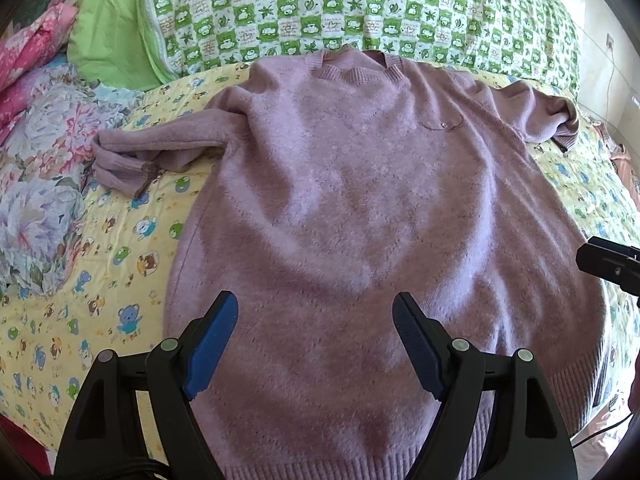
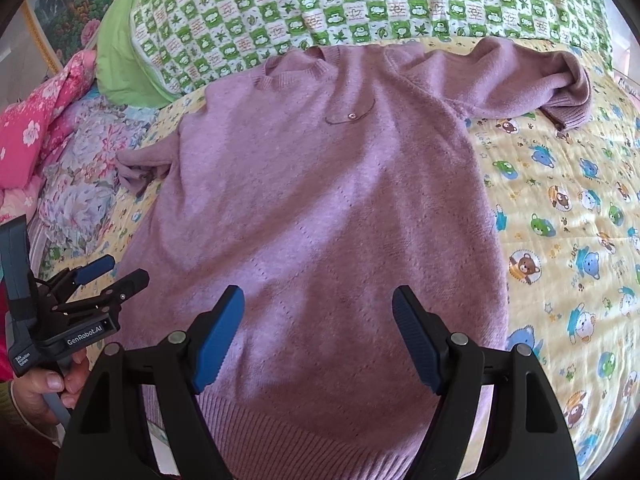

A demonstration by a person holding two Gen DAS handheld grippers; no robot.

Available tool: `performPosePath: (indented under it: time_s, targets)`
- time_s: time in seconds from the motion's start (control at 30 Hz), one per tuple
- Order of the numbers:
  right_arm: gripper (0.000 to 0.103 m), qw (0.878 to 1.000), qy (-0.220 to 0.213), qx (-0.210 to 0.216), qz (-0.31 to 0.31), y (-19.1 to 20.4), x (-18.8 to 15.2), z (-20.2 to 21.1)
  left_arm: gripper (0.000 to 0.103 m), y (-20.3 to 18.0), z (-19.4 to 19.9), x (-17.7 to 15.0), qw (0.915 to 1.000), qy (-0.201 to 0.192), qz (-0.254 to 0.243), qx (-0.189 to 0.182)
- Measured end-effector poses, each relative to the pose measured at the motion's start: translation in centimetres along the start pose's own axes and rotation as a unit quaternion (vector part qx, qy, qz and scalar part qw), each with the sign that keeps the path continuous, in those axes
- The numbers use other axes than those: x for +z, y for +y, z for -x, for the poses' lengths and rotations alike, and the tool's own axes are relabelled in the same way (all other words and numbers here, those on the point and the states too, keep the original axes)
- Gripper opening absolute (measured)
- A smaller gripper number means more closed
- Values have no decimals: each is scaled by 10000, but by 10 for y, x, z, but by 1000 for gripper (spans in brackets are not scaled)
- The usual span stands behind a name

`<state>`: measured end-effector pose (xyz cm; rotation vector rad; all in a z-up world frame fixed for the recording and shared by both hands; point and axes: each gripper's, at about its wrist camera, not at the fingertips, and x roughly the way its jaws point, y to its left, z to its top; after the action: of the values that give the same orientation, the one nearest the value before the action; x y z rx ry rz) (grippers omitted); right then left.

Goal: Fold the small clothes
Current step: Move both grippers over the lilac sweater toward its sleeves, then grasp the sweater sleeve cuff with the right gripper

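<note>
A mauve knitted sweater [image 1: 360, 208] lies spread flat, front side up, on a yellow bedsheet [image 1: 120, 264] printed with cartoon bears. Everything here is placed in relation to that sweater.

Its ribbed neckline points away from the cameras, toward a green-and-white checked quilt [image 1: 320, 12] that runs along the far side. Its ribbed hem is nearest the cameras. One sleeve is bunched and folded back on itself off the sweater's left side; the other stretches out to the right with its cuff turned under. A small curved pocket line with a button [image 2: 351, 117] sits on the chest. Beyond the left sleeve lie a floral blanket [image 1: 44, 168] and a pink flowered cloth [image 1: 32, 48].

The left gripper [image 1: 316, 312] hangs over the sweater's lower middle, just above the hem. Its blue-padded fingers [image 1: 212, 344] stand wide apart with only sweater fabric seen below the gap; they hold nothing.

The right gripper [image 2: 319, 306] hangs likewise over the sweater's lower part near the hem, its fingers [image 2: 218, 336] equally spread and empty.

In the right wrist view the left gripper appears beside the sweater's left edge, held by a person's hand [image 2: 52, 388].
</note>
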<state>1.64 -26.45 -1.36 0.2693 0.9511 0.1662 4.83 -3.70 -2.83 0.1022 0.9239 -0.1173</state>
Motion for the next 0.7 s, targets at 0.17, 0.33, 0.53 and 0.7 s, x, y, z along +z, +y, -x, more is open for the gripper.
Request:
performPosePath:
  time_s: [0.17,0.33,0.53,0.7]
  targets:
    - [77,9990,-225,-170,-354,-38,22,5,80,-3,-13,26,10000,-2,19,-11]
    - [77,9899,-546,-847,-1000,-120,69,9,81,-3,-38,66,9999,31,131,29]
    - [77,9659,-910,-1771,-1656,-223,137,6,81,-11,-73,112,9999,7,149,82]
    - [71,9538,-1033,-2209,-1757,-281,184,-8,81,-18,-106,147,9998,12,108,172]
